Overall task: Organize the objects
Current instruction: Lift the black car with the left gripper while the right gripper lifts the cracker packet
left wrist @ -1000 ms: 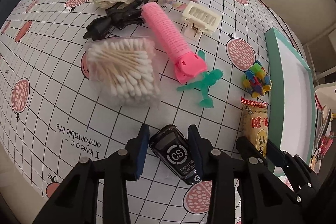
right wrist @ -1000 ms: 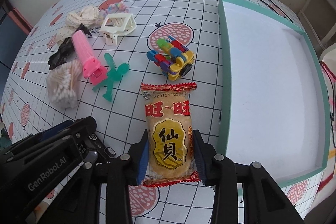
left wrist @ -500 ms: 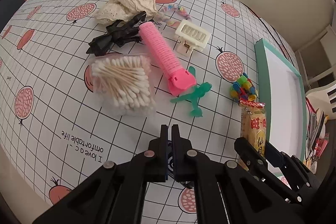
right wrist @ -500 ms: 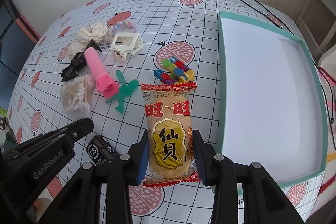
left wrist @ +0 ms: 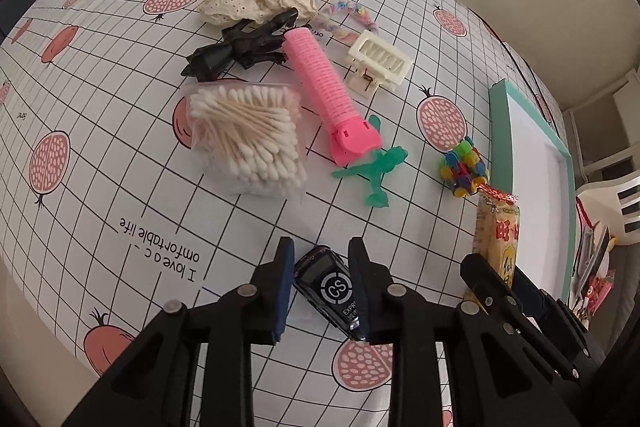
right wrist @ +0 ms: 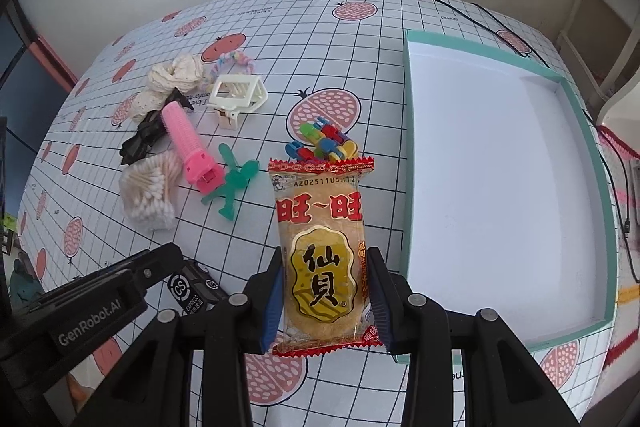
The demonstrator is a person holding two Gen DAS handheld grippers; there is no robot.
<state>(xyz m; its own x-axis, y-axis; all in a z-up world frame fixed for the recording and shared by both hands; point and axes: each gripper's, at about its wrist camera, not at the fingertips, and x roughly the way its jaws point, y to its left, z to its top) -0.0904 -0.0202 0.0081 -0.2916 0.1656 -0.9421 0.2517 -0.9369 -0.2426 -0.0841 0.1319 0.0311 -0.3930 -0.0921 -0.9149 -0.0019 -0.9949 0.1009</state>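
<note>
snack packet [right wrist: 322, 255] gripped between right tool [right wrist: 323, 293] pads, raised off tabletop [right wrist: 360, 59] just left of teal tray [right wrist: 560, 83], likely for drop-in | black device [left wrist: 330, 287] flat on tabletop between left tool [left wrist: 320, 287] pads, jaws apart, straddling for a pickup | swabs [left wrist: 248, 135], pink roller [left wrist: 324, 95], green toy [left wrist: 374, 169] ahead, unsorted

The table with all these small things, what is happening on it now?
A person holds two grippers. The right gripper is shut on a red-edged yellow snack packet, beside the empty teal-rimmed white tray. The left gripper straddles a small black device marked CS, jaws apart. The other items lie on the tablecloth.
</note>
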